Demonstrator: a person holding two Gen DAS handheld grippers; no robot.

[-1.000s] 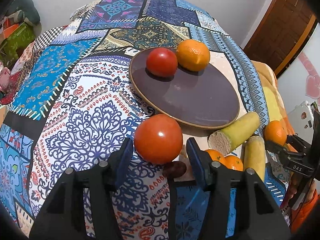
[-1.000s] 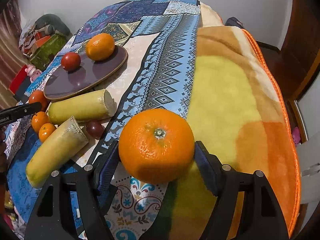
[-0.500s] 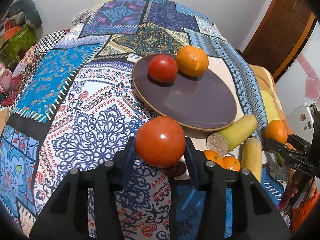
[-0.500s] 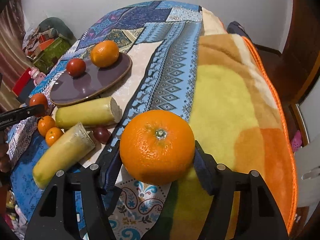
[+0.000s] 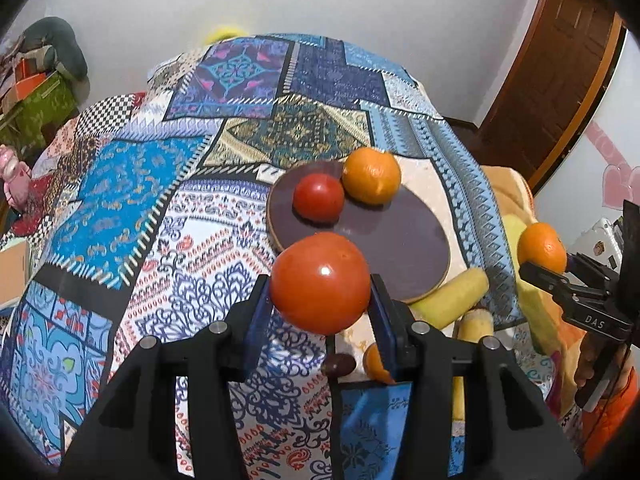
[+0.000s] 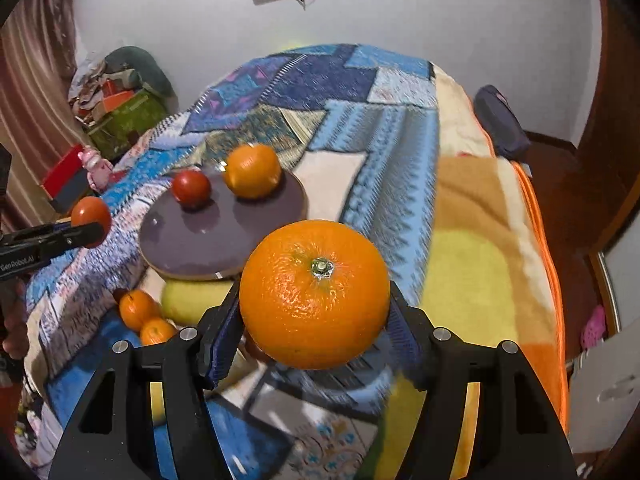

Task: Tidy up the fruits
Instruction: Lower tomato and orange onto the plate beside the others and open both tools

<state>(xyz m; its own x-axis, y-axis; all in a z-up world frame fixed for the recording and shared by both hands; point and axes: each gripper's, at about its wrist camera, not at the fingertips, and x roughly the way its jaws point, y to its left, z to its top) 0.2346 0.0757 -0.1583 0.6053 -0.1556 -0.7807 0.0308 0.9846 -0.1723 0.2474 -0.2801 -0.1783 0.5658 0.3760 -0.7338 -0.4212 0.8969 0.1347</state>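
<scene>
My left gripper [image 5: 318, 304] is shut on a large red tomato [image 5: 320, 282] and holds it above the patterned cloth, just before the near rim of the dark round plate [image 5: 400, 240]. The plate carries a smaller tomato [image 5: 318, 197] and an orange [image 5: 371, 176]. My right gripper [image 6: 314, 322] is shut on a big orange [image 6: 314, 294], held in the air to the right of the plate [image 6: 208, 236]. In the right wrist view the left gripper's tomato [image 6: 91, 216] shows at far left.
Two yellow-green cut stalks [image 5: 452, 298] lie by the plate's near-right edge. Two small mandarins [image 6: 138, 308] and a dark plum-like fruit [image 5: 339, 365] lie beside them. An orange-yellow blanket [image 6: 472, 264] covers the right side. Boxes and clutter stand at far left.
Both grippers have risen. The left one closed on the tomato and lifted it off the cloth toward the plate. The right one lifted its orange higher.
</scene>
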